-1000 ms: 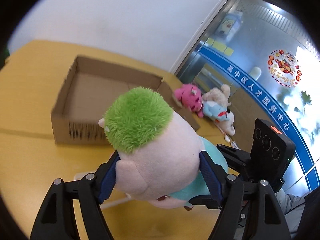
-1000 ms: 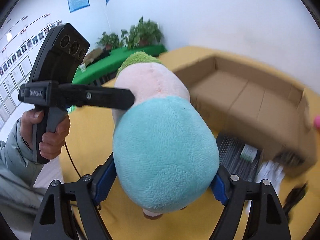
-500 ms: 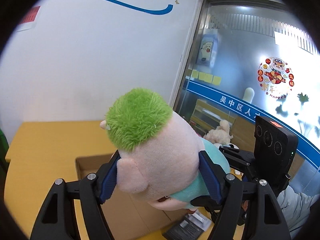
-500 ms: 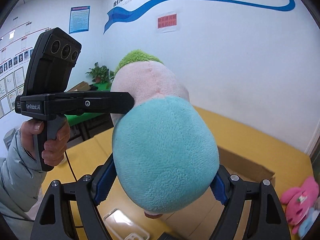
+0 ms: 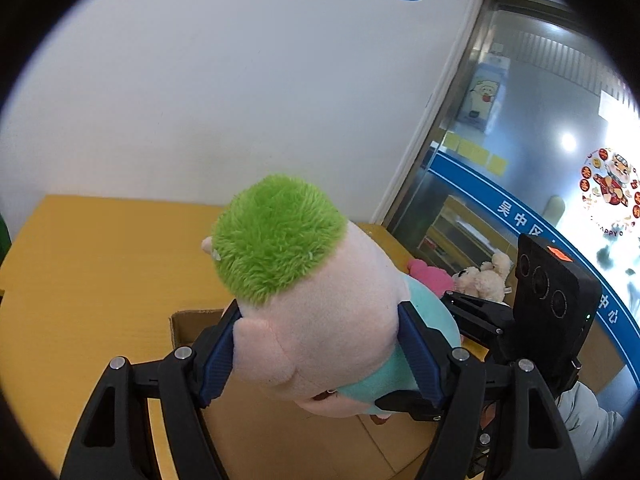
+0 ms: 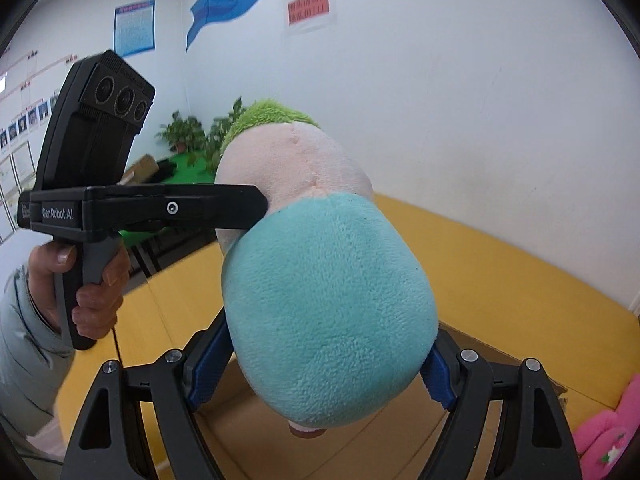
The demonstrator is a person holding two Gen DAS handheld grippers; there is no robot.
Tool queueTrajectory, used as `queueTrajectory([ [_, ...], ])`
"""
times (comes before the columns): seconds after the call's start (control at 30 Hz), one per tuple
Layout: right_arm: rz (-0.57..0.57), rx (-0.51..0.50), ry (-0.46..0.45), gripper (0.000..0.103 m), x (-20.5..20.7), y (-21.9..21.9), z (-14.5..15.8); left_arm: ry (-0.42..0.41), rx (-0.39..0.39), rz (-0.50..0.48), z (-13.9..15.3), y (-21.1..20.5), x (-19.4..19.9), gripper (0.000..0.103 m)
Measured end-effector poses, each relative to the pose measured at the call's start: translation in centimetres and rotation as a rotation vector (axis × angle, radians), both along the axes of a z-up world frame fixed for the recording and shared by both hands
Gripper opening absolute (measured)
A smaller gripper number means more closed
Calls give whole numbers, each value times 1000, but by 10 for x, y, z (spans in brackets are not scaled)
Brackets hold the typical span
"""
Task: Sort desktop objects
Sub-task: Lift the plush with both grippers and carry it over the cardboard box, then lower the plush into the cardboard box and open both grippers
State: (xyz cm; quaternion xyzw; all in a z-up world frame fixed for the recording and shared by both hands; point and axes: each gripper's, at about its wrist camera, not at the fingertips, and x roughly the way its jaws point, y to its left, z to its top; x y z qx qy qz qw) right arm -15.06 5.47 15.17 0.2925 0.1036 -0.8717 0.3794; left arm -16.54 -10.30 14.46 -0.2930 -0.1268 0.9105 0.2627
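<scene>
A plush doll (image 5: 320,320) with green hair, a pink head and a teal body is held in the air by both grippers. My left gripper (image 5: 316,354) is shut on its pink head. My right gripper (image 6: 320,376) is shut on its teal body (image 6: 328,312). The doll hangs above an open cardboard box (image 5: 188,322) on the yellow table (image 5: 80,264); the box also shows in the right wrist view (image 6: 472,336). The left gripper appears in the right wrist view (image 6: 256,204), and the right gripper's body in the left wrist view (image 5: 552,296).
A pink plush toy (image 5: 430,278) and a cream plush toy (image 5: 486,282) lie at the table's right end by a glass door; the pink one shows in the right wrist view (image 6: 608,436). A white wall stands behind the table. Potted plants (image 6: 188,136) stand far left.
Both grippers have lifted the doll from just above the table to well above the box. The views then tipped slightly down, so the box and the plush toys show again.
</scene>
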Motion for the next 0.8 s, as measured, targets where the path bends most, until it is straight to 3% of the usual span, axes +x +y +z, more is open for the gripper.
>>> queueTrajectory([
  [0.33,81,179,-157,80,-104,-19,-113,-211,-67,62,-102,10,-74,74],
  [0.5,137,268,-192,82,-146,-30,-160,-285,-133,98,-134,19,-85,74],
  [0.67,150,321,-170,90,-169,-50,-178,-351,-202,148,-146,21,-82,74],
  [0.8,81,369,-166,91,-174,-69,-179,-424,-243,197,-158,20,-86,74],
])
